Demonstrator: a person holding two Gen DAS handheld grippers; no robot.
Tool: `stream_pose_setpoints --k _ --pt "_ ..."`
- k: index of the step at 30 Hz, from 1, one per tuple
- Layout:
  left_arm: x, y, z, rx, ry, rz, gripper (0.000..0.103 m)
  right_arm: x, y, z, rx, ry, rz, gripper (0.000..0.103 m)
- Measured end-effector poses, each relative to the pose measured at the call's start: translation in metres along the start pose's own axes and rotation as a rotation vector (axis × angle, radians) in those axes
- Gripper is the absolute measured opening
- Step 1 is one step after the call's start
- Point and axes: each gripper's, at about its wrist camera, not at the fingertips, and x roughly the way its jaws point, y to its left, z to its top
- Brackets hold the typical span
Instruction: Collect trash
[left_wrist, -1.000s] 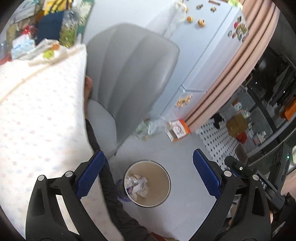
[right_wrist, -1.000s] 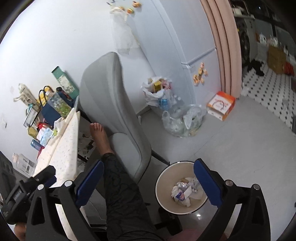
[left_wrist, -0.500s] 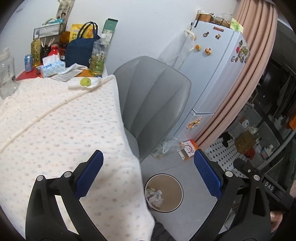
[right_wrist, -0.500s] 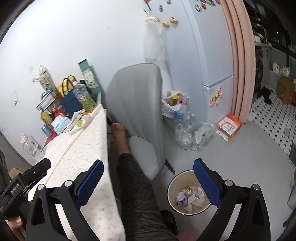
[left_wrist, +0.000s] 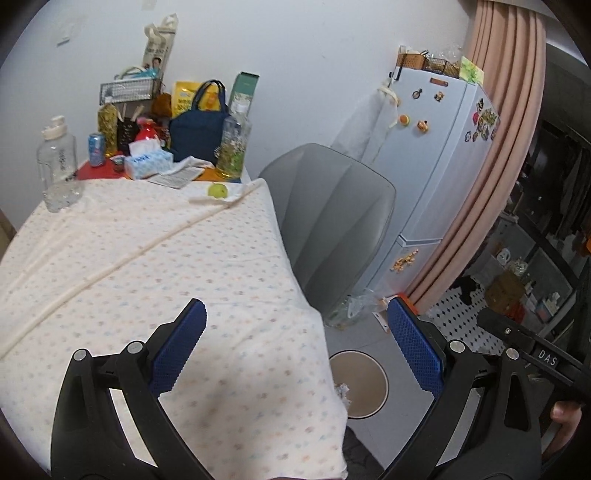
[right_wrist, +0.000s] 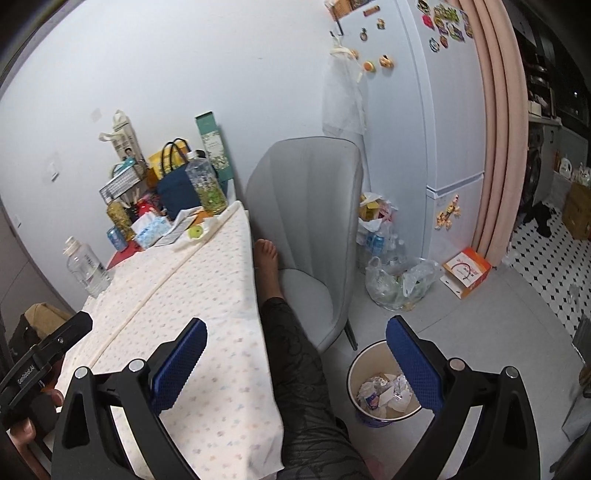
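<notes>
Both cameras have tilted upward since a second ago; the dotted tablecloth (left_wrist: 147, 266) now fills the left half of each frame. Left gripper (left_wrist: 295, 347) spread wide, nothing between its pads. Right gripper (right_wrist: 295, 350) likewise spread, empty. Trash bin (right_wrist: 380, 391) sits low right of centre on the floor, crumpled paper (right_wrist: 384, 391) inside; grey chair (right_wrist: 314, 229) stands just behind it.

From my left wrist view, the tablecloth (left_wrist: 184, 258) hides half the waste bin (left_wrist: 364, 384); fridge magnets (left_wrist: 484, 122) too small to read.
</notes>
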Motion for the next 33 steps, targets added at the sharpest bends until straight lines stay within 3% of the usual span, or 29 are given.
stream_pose_setpoints --k 8,16,33 --pt "-0.053 0.013 -0.015 -0.006 -0.049 0.045 0.097 -0.035 0.022 -0.014 -0.066 -0.047 0.009 0.095" --pt "-0.093 0.036 -0.042 -0.031 -0.075 0.103 0.097 -0.048 0.045 -0.028 -0.111 -0.040 0.055 0.095" --pt "-0.125 0.060 -0.054 -0.055 -0.116 0.162 0.097 -0.071 0.068 -0.039 -0.182 -0.072 0.113 0.095"
